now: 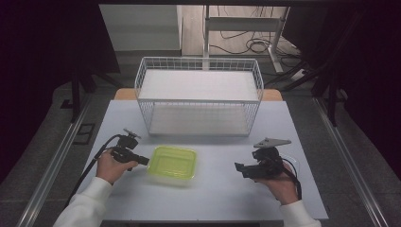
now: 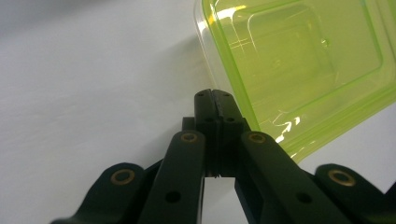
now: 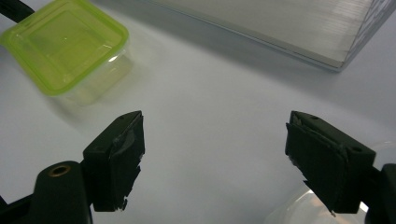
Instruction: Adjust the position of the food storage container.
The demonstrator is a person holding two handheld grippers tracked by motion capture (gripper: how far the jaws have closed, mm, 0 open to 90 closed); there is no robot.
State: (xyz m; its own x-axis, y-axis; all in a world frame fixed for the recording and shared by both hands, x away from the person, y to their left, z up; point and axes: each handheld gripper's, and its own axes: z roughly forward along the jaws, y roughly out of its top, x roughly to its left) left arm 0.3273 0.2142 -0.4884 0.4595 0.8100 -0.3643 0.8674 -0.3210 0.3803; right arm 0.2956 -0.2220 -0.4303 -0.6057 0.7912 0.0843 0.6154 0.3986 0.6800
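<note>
A clear plastic container with a yellow-green lid [image 1: 172, 162] sits on the pale table, in front of the wire rack. My left gripper [image 1: 143, 161] is shut with nothing in it, and its tip lies right beside the container's left edge. In the left gripper view the closed fingertips [image 2: 214, 95] rest close against the lid's rim [image 2: 299, 60]; whether they touch I cannot tell. My right gripper [image 1: 241, 168] hovers to the container's right, a good gap away, and points toward it. Its jaws [image 3: 215, 158] stand wide open around bare table, with the container [image 3: 65, 44] farther off.
A white wire rack [image 1: 198, 100] with two white shelves stands at the back middle of the table; its lower shelf [image 3: 280, 23] faces the right gripper. Something clear and rounded [image 3: 299, 210] lies under the right gripper. Bare table [image 1: 213, 189] lies between the hands.
</note>
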